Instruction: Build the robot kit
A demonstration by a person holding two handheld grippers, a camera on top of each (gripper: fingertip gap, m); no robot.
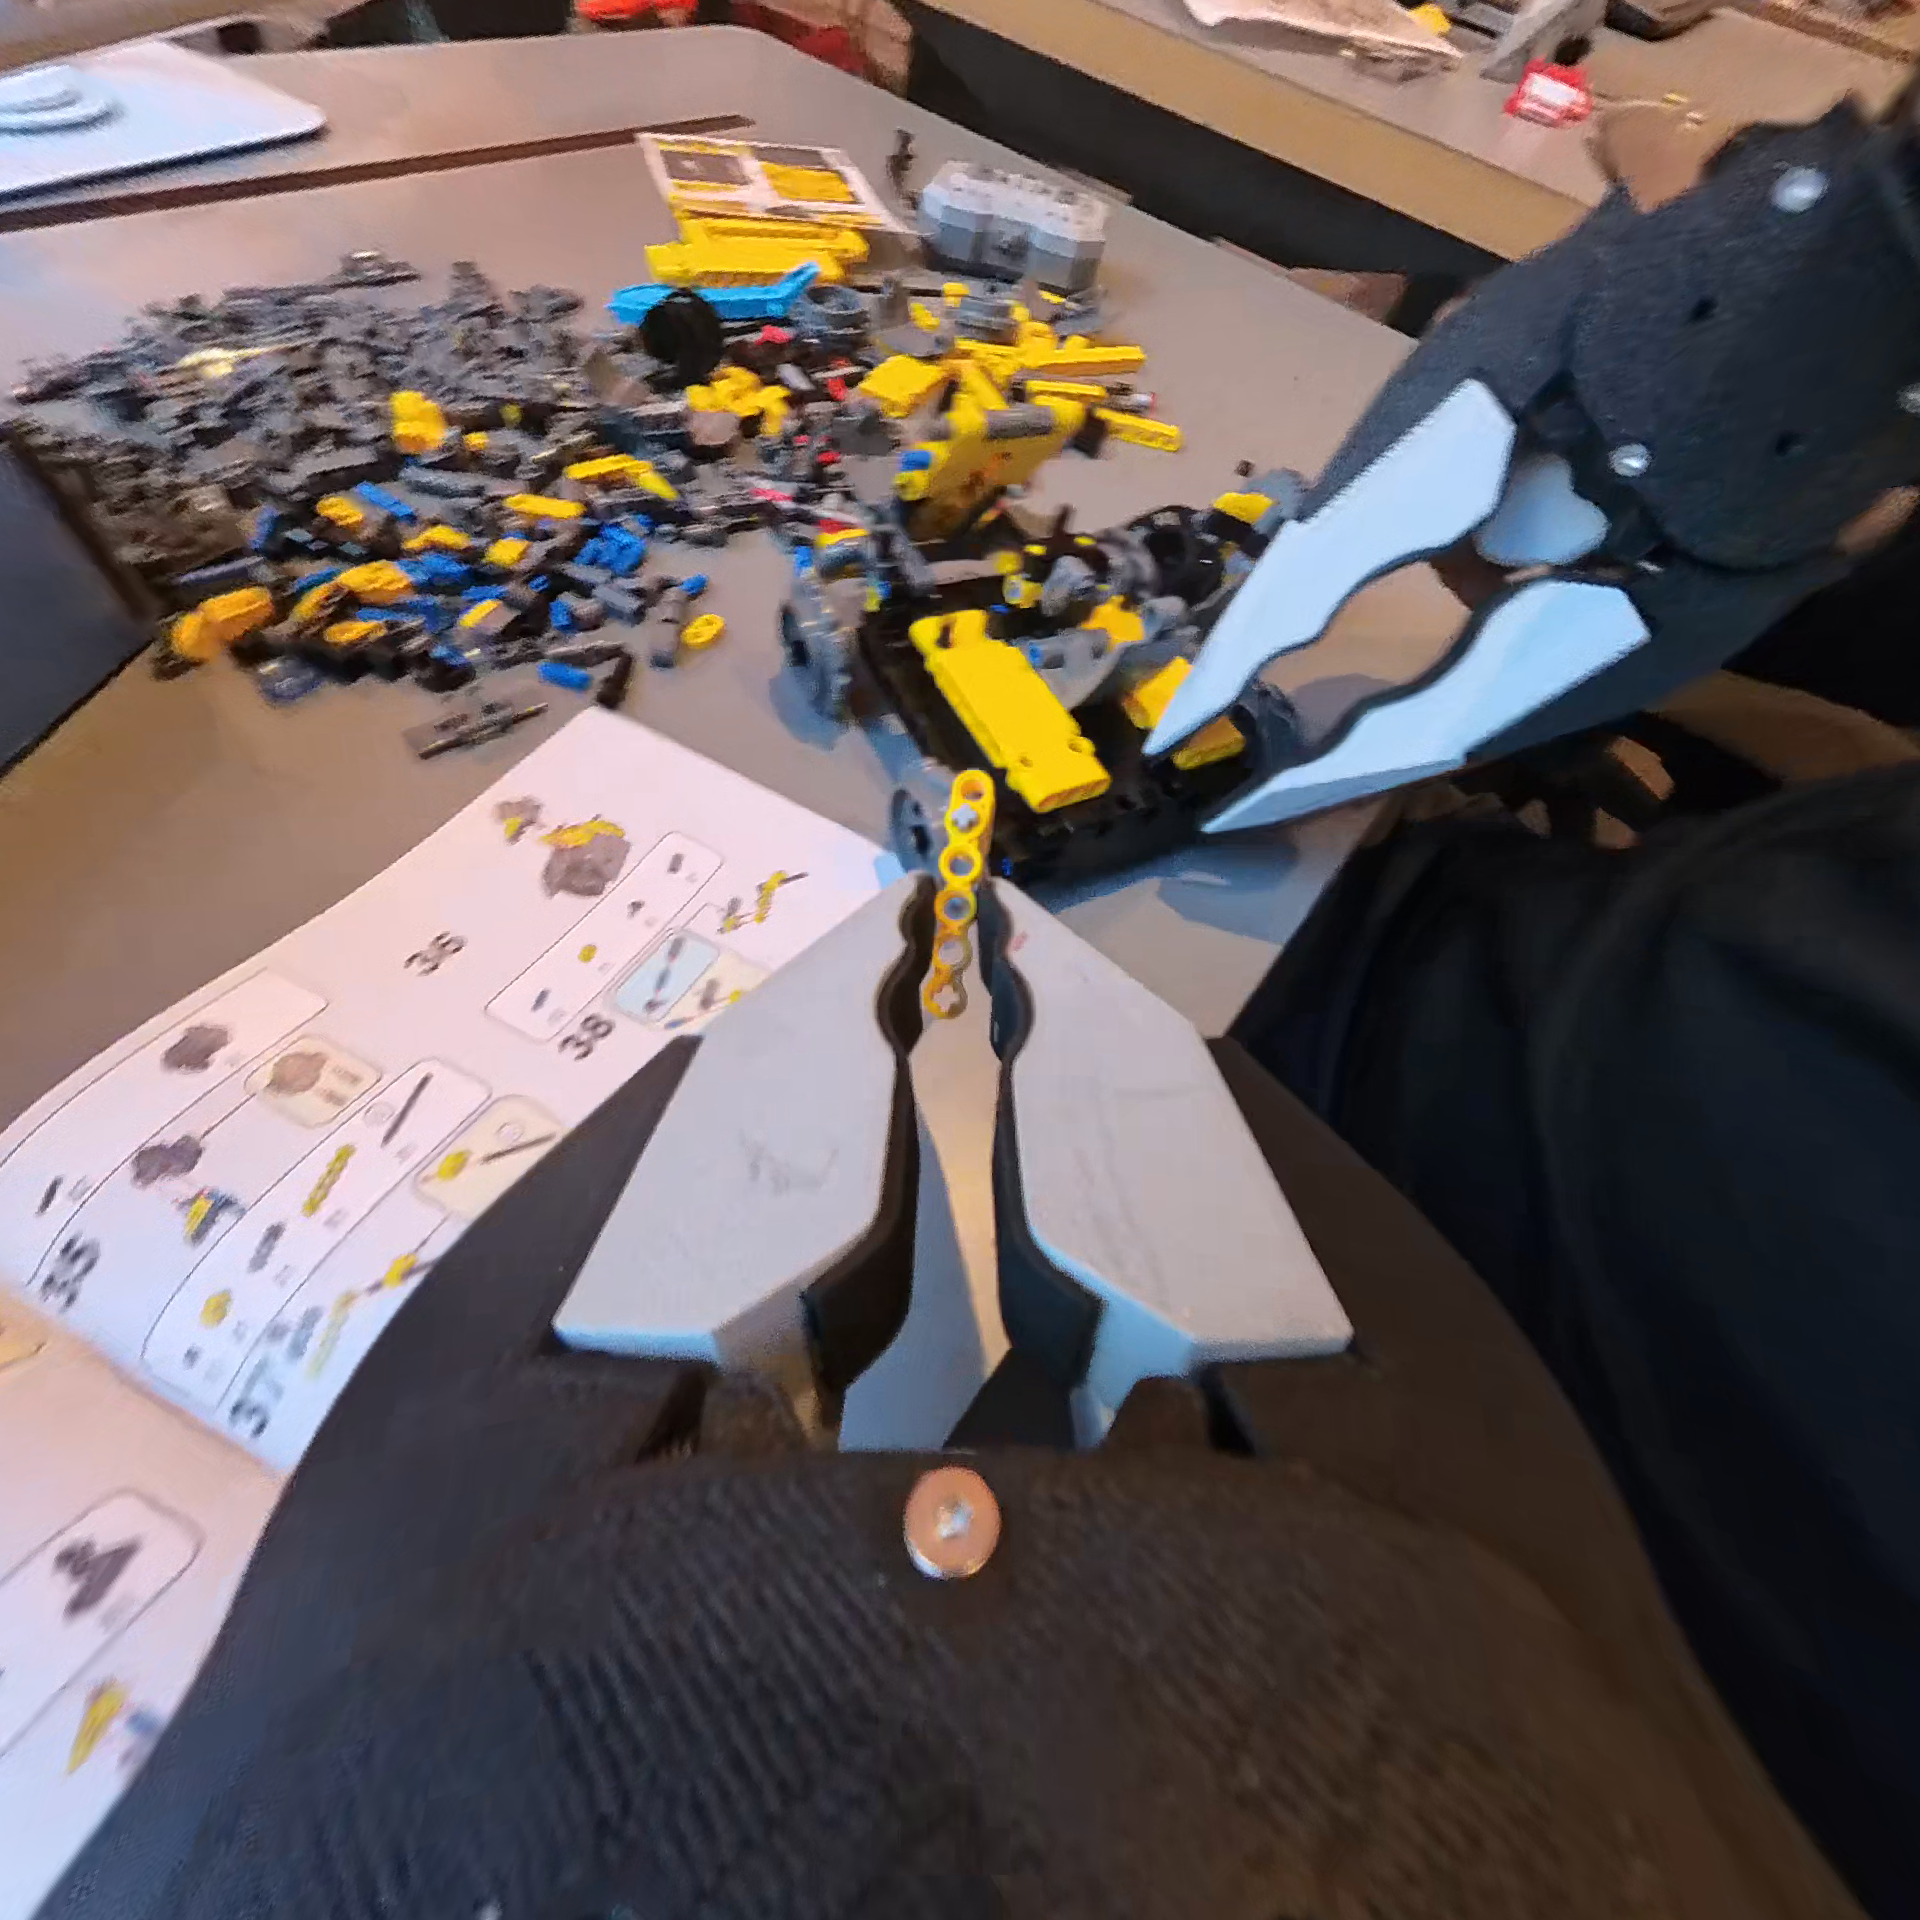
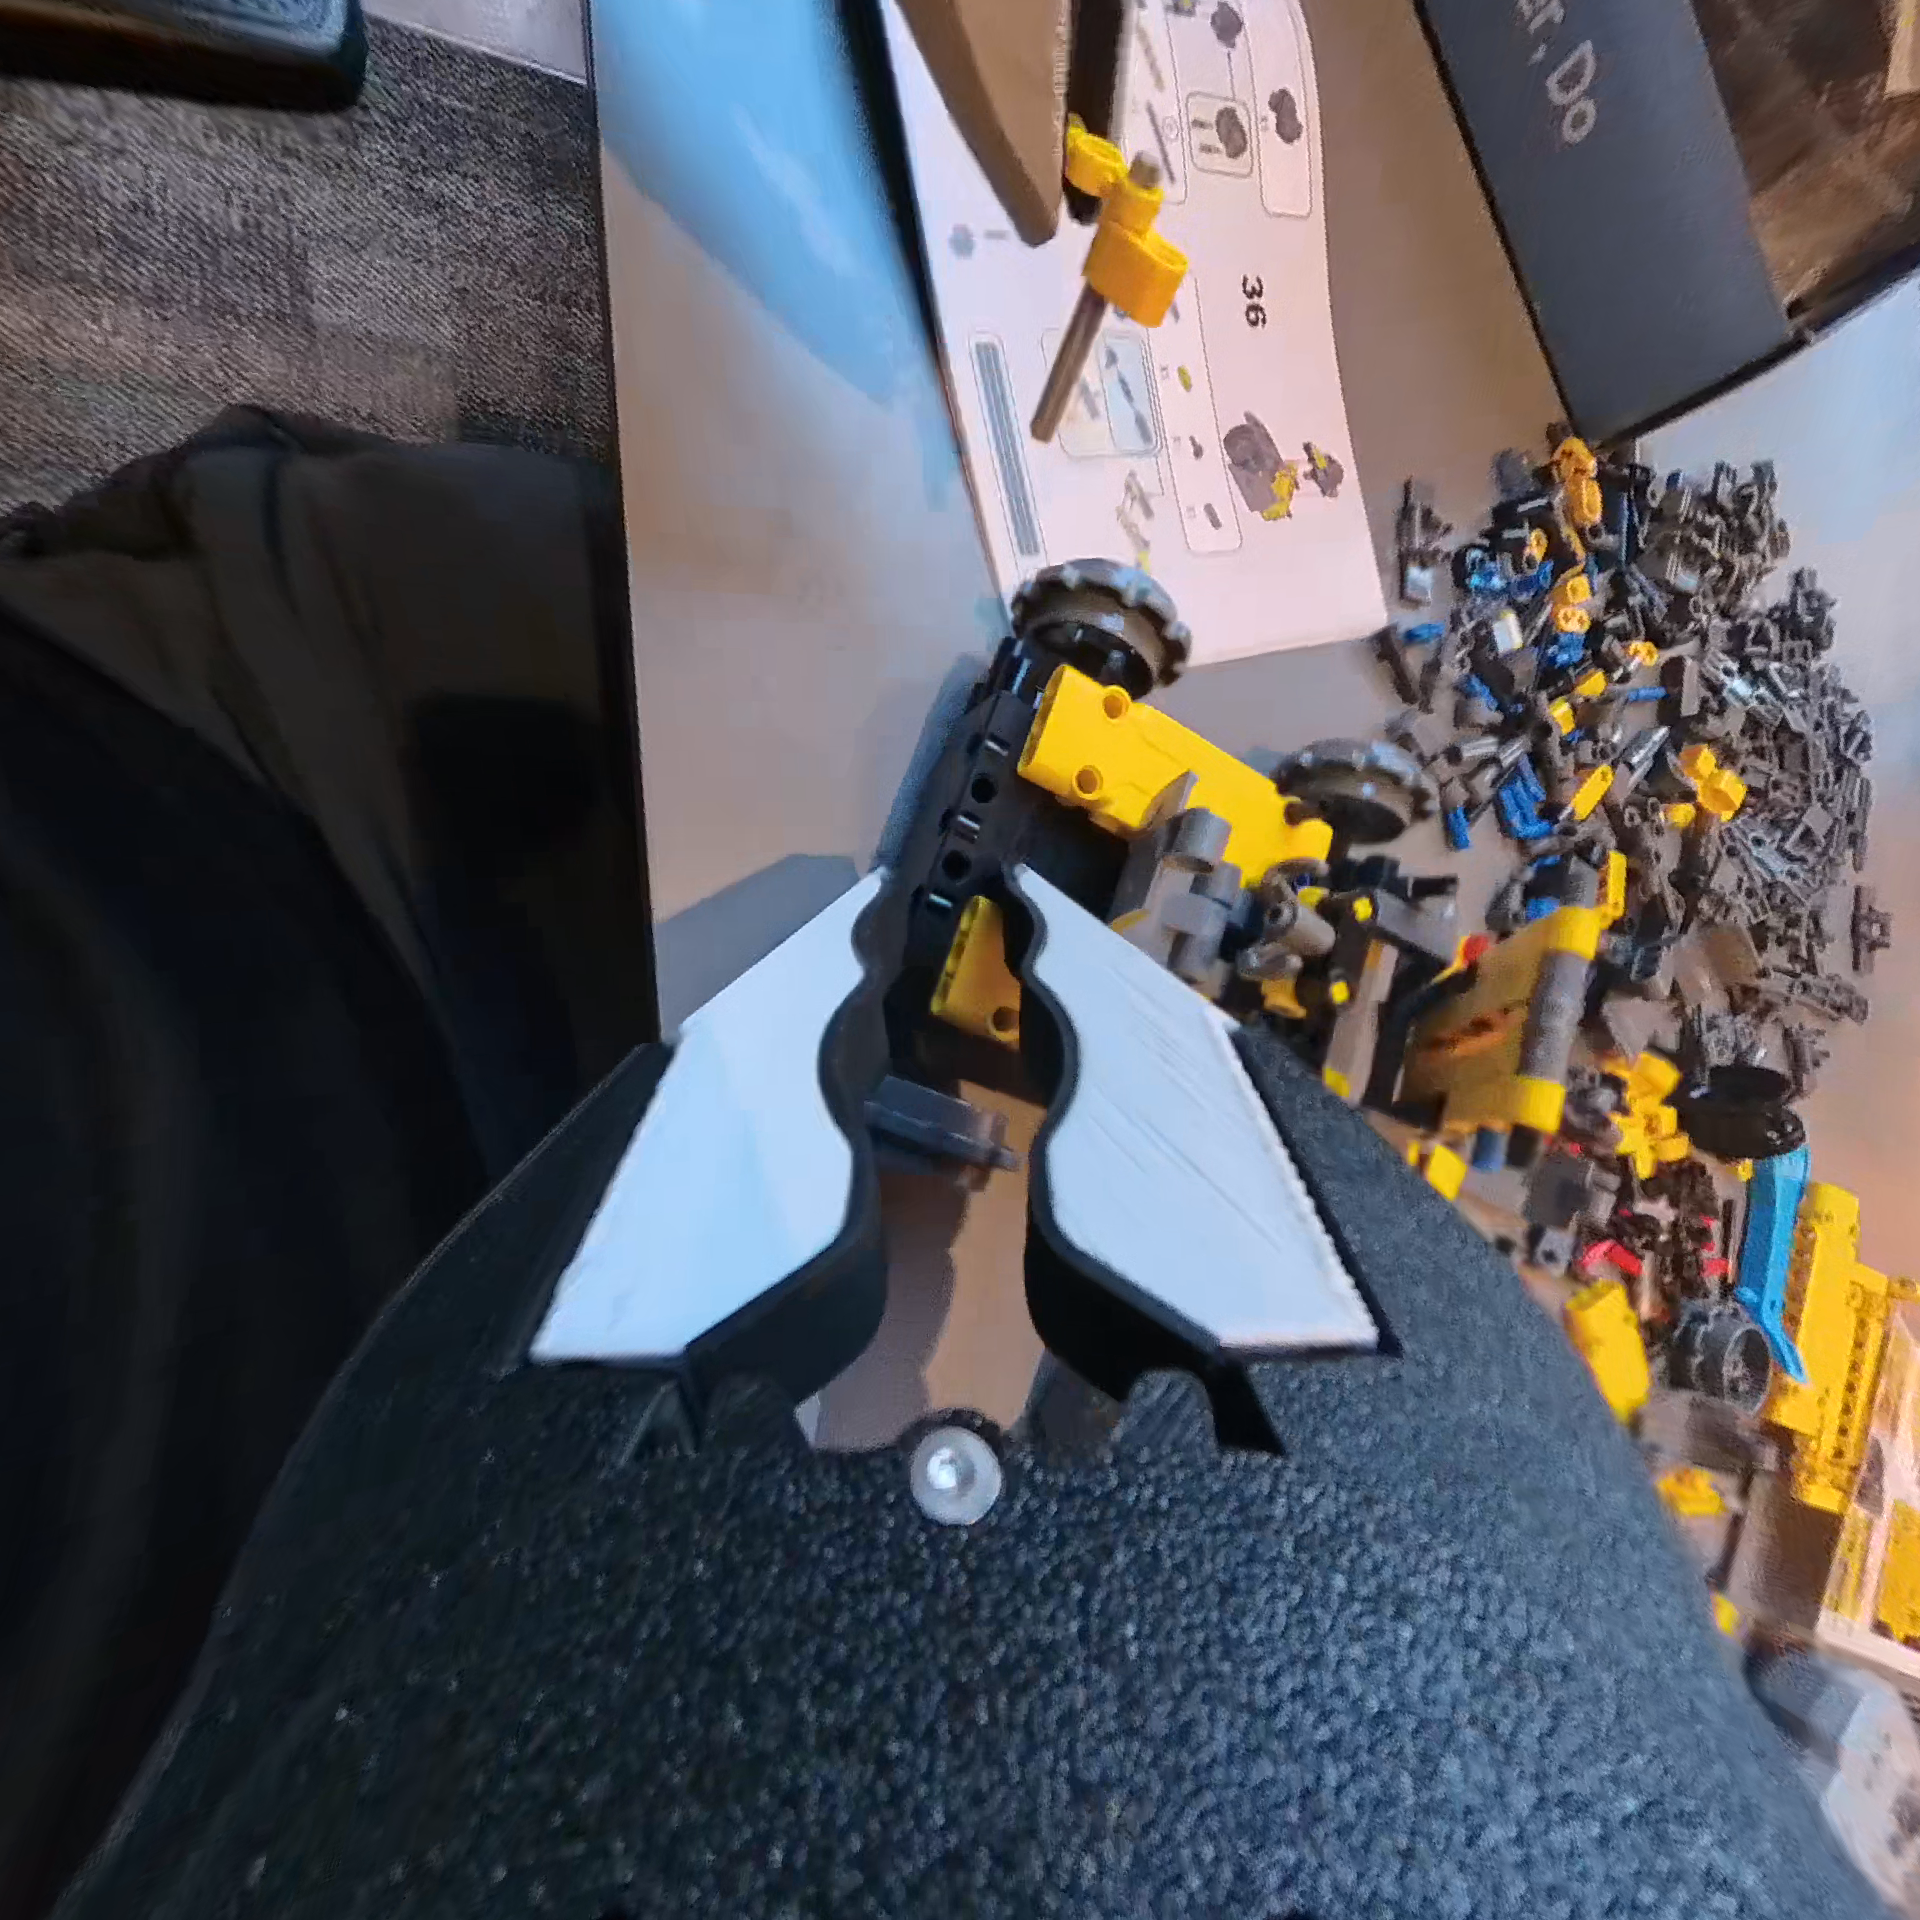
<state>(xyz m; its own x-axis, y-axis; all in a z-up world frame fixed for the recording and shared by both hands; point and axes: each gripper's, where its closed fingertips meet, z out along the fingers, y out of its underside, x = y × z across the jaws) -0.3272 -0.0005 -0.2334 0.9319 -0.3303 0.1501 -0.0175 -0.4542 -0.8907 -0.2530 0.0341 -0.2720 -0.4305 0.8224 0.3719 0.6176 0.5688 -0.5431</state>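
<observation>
The left tool (image 1: 951, 914) is closed on a thin yellow beam with holes (image 1: 958, 894), held upright above the instruction booklet (image 1: 436, 997) on the grey tabletop (image 1: 727, 769). The right tool (image 2: 951, 904) is partly open, its fingers straddling the black edge of the half-built yellow and black model (image 2: 1122, 790). A pile of loose pieces (image 1: 416, 488) lies beyond.

Grey table (image 1: 156, 852): loose brick pile (image 1: 395, 499) mid-surface; part-built yellow-black model (image 1: 1018, 665) near front edge; open instruction booklet (image 1: 312, 1091) beside it.
</observation>
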